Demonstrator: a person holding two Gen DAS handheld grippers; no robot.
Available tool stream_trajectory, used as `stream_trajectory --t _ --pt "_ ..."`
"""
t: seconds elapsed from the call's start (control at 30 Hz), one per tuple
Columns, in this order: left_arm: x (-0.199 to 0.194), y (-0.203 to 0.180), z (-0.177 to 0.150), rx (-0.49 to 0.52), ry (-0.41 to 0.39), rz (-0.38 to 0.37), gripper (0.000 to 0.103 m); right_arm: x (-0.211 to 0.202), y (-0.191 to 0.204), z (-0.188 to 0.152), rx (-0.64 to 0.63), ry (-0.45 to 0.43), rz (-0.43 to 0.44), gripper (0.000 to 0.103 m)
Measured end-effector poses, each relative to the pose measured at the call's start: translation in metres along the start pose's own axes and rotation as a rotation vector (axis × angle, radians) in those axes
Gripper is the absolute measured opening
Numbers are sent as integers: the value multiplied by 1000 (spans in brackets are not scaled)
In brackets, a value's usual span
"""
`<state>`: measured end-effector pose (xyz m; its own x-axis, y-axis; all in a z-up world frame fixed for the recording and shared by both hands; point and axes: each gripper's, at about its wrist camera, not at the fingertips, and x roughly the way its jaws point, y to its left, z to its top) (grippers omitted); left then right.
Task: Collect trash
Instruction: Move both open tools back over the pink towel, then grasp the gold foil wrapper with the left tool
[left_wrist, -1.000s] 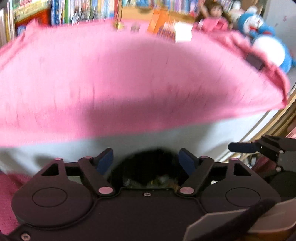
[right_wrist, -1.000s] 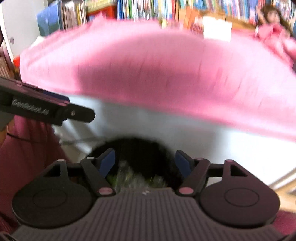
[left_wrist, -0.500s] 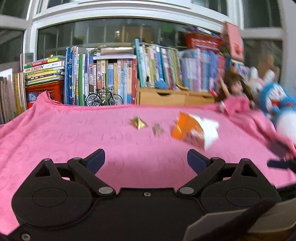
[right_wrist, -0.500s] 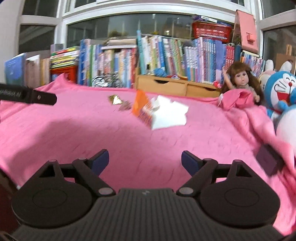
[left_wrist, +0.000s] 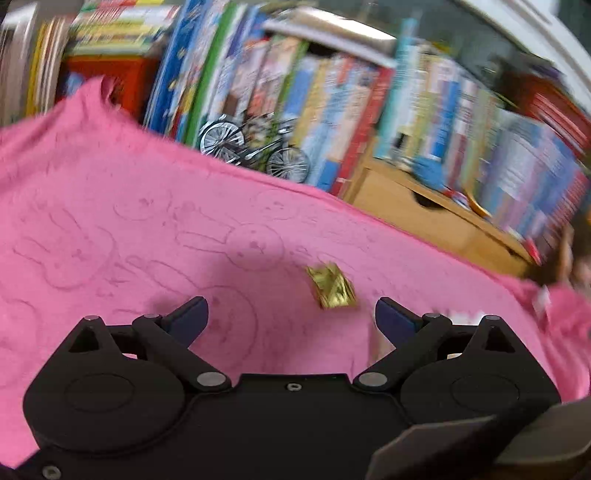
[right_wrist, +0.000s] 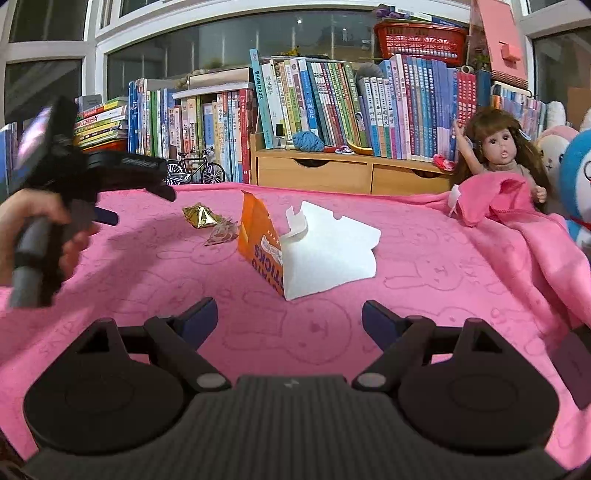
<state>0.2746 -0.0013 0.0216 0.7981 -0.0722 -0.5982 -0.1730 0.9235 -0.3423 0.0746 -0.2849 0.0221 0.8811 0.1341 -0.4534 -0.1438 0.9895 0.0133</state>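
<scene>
The left gripper stands spread, nothing between its fingers; just above and right of centre lies a gold foil wrapper on the pink blanket; the right gripper is equally wide and empty. Only the right view shows the torn orange-and-white carton, lettered "TICKS", at mid-frame, a crumpled clear wrapper left of it, and a hand at the left edge; books, a doll, dark windows behind.
</scene>
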Motion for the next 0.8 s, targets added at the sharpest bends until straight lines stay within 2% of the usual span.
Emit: stream_trajectory --t 0.17,0.3,0.33,0.37,0.43,0.47,0.53,0.67,0.8 --pt "46 -14 11 -50 39 10 96 13 -7 -2 3 2 9 91" --pt "64 -28 8 -38 61 1 81 22 -15 -3 16 6 11 91" --pt "62 -32 7 -26 33 -6 67 23 -16 -3 23 7 13 91" --pt "63 -34 6 -9 21 -48 58 24 -19 -3 33 7 15 91" --pt "64 -40 3 10 76 -64 18 26 -22 -3 47 1 17 91" --pt "67 -40 2 6 101 -68 12 26 -23 -2 49 -3 16 91" --pt "69 -40 -2 2 125 -86 9 27 -24 -1 50 -12 12 91" --pt "59 -40 -7 28 119 -128 8 27 -24 0 41 -26 9 91" --pt "27 -43 -3 60 73 -158 9 27 -24 1 33 -40 8 91"
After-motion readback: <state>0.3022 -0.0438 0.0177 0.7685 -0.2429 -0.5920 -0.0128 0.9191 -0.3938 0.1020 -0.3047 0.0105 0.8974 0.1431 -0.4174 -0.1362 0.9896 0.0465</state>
